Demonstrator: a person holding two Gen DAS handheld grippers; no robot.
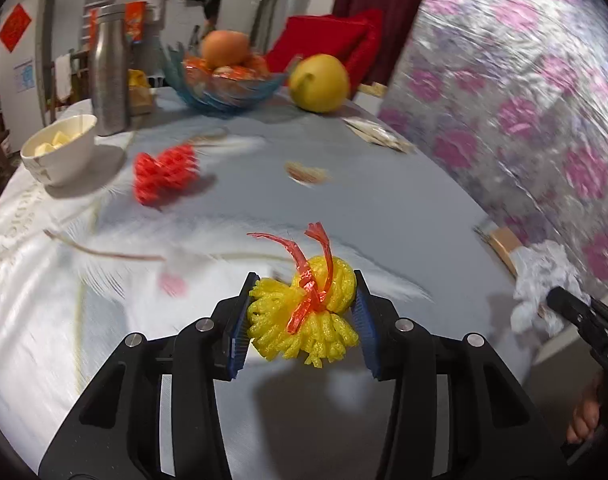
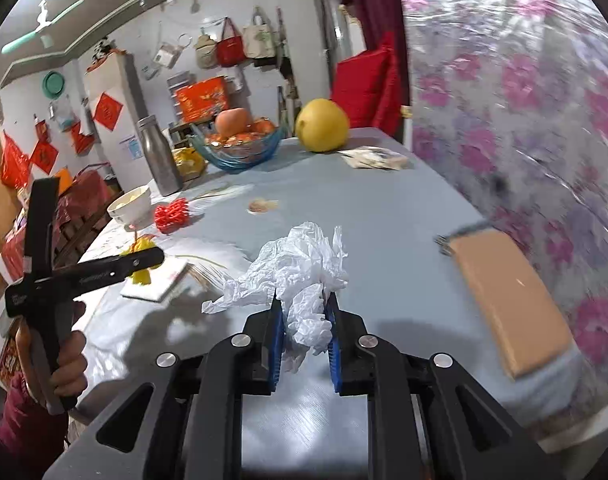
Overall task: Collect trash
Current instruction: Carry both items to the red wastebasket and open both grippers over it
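My left gripper [image 1: 304,312] is shut on a yellow foam fruit net [image 1: 300,320] tied with a red plastic strip, held above the grey table [image 1: 244,208]. My right gripper [image 2: 304,320] is shut on a crumpled white plastic bag [image 2: 296,264], also above the table. The bag and the right gripper show at the right edge of the left wrist view [image 1: 544,292]. The left gripper and yellow net show at the left of the right wrist view [image 2: 144,256]. A red foam net [image 1: 164,174] and a small wrapper scrap [image 1: 306,172] lie further back on the table.
A white bowl [image 1: 60,148], a steel bottle [image 1: 108,72], a blue glass fruit bowl [image 1: 224,84] and a yellow pomelo [image 1: 318,82] stand at the back. A brown box [image 2: 508,296] lies at the right table edge. A floral-wrapped surface [image 1: 524,80] rises on the right.
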